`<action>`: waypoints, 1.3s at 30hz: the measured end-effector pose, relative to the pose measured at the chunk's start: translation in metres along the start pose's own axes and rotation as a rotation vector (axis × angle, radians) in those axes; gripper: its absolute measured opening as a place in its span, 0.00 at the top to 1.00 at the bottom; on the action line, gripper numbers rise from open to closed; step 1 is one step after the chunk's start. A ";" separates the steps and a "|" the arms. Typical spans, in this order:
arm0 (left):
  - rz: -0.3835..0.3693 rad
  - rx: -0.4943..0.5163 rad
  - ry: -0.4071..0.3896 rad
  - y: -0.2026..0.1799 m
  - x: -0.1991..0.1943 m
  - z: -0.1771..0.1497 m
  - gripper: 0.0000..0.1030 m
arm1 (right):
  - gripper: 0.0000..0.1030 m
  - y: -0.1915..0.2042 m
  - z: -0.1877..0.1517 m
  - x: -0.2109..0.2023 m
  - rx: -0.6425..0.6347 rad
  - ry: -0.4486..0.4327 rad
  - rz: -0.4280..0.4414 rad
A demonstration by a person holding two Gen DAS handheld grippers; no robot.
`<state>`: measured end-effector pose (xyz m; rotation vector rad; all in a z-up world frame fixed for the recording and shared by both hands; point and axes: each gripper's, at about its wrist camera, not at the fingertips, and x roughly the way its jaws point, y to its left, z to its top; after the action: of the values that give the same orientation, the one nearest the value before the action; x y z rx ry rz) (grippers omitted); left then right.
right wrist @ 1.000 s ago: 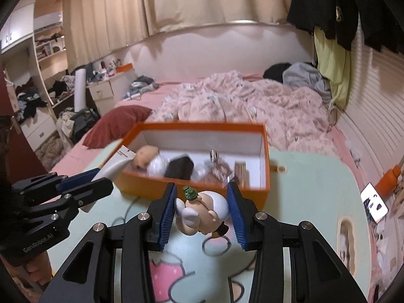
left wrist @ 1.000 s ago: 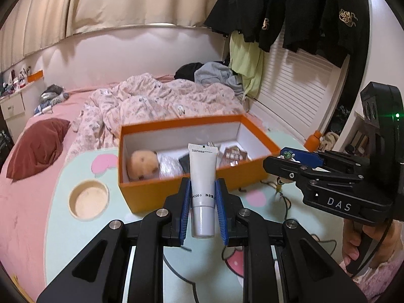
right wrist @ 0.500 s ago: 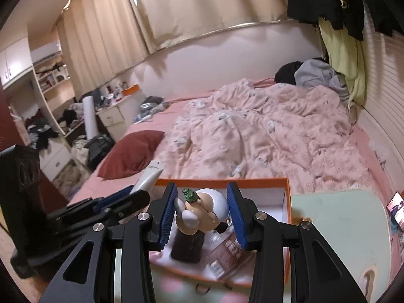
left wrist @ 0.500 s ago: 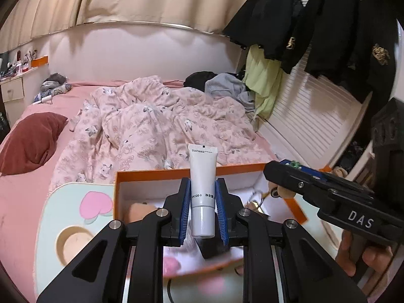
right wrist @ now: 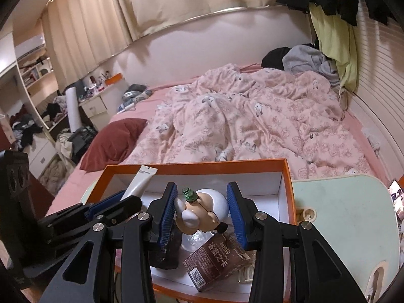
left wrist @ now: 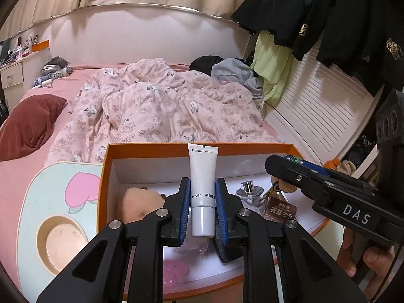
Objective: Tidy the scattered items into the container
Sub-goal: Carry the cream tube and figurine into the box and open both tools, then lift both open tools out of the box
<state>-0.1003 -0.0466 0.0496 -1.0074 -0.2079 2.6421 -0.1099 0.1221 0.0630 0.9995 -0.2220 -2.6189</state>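
since a second ago both grippers moved over the orange box (left wrist: 106, 166): left gripper (left wrist: 202, 210) clamps the white tube (left wrist: 203, 176), right gripper (right wrist: 202, 214) seemingly pinches the figurine (right wrist: 202, 212).

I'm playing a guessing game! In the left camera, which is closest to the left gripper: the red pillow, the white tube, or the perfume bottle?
1. white tube, held between the left gripper's fingers.
2. perfume bottle, right, inside the orange box.
3. red pillow, far left, on the bed.
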 end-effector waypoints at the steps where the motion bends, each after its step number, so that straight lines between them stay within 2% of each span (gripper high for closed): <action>1: 0.003 0.005 0.002 -0.001 0.001 -0.001 0.80 | 0.62 0.001 0.000 0.000 -0.003 0.000 -0.001; 8: -0.010 -0.022 -0.019 0.002 -0.005 -0.001 0.79 | 0.60 -0.001 0.001 0.000 -0.003 -0.010 -0.006; 10: -0.025 -0.037 -0.036 0.004 -0.009 0.000 0.66 | 0.47 0.001 0.001 -0.004 -0.010 -0.028 -0.024; 11: -0.029 -0.043 -0.041 0.005 -0.010 0.001 0.62 | 0.36 0.002 0.001 -0.007 -0.014 -0.044 -0.039; 12: -0.031 -0.048 -0.044 0.006 -0.011 0.001 0.54 | 0.32 0.003 0.001 -0.010 -0.017 -0.062 -0.054; 13: -0.029 -0.050 -0.048 0.006 -0.012 0.001 0.51 | 0.32 0.004 0.002 -0.015 -0.022 -0.081 -0.066; 24: 0.016 0.007 -0.031 -0.003 -0.012 -0.003 0.50 | 0.32 0.012 -0.003 -0.016 -0.077 -0.086 -0.139; 39: 0.019 -0.019 -0.043 0.001 -0.015 -0.001 0.50 | 0.32 0.012 0.000 -0.026 -0.067 -0.116 -0.141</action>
<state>-0.0892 -0.0527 0.0577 -0.9642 -0.2341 2.6854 -0.0889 0.1204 0.0823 0.8717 -0.0935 -2.7957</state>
